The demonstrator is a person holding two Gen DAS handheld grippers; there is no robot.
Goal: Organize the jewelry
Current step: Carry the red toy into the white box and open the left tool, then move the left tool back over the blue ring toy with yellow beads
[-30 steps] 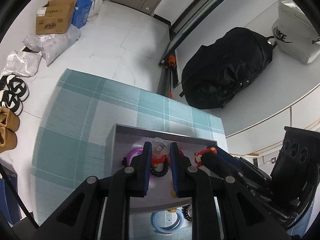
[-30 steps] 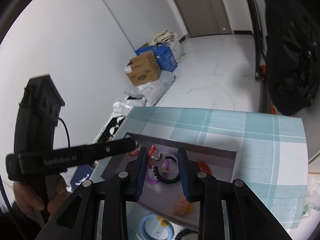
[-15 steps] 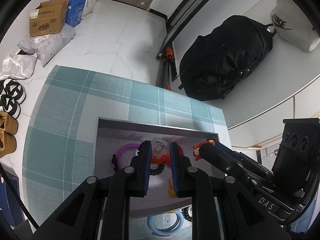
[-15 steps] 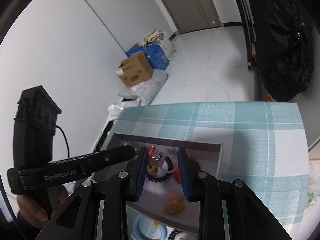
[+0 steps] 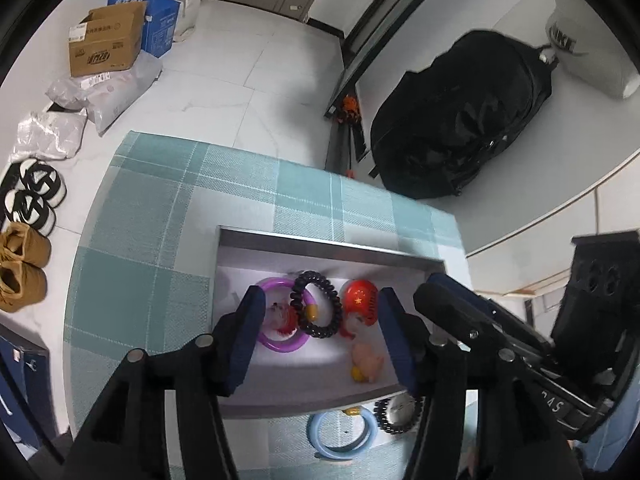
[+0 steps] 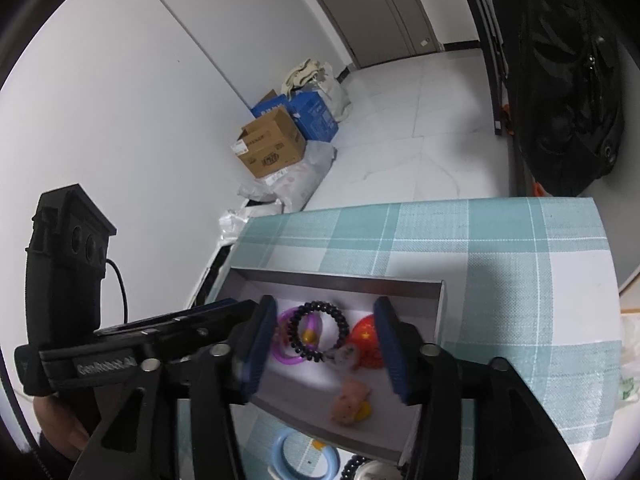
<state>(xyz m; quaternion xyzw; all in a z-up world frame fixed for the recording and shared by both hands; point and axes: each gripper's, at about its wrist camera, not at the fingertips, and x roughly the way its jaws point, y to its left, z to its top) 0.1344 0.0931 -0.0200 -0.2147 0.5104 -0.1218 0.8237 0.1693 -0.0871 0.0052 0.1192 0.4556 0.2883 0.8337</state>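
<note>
A grey tray (image 5: pixel 328 240) (image 6: pixel 340 278) sits on the teal checked cloth. Inside it a black spiral bracelet (image 5: pixel 316 308) (image 6: pixel 318 336) with a clear charm lies loose, partly over a purple ring (image 5: pixel 280 344) (image 6: pixel 288 354). Beside them are a red charm (image 5: pixel 362 300) (image 6: pixel 366 340) and a pink figure (image 5: pixel 366 366) (image 6: pixel 350 400). My left gripper (image 5: pixel 322 336) (image 6: pixel 232 308) hangs above the tray, jaws opening, pads touching nothing. My right gripper (image 6: pixel 326 348) (image 5: pixel 432 284) hovers close beside it, jaws opening too, with nothing pressed between them.
On the cloth in front of the tray lie a light blue ring (image 5: pixel 342 436) (image 6: pixel 304 460) and a second black bracelet (image 5: pixel 396 412). On the floor beyond are cardboard boxes (image 5: pixel 104 44), shoes (image 5: pixel 24 272) and a black bag (image 5: pixel 460 120). A hand (image 6: pixel 60 436) holds the left gripper.
Both pairs of jaws have spread apart. The black bracelet with the clear charm, earlier pinched between them, now lies loose in the tray.
</note>
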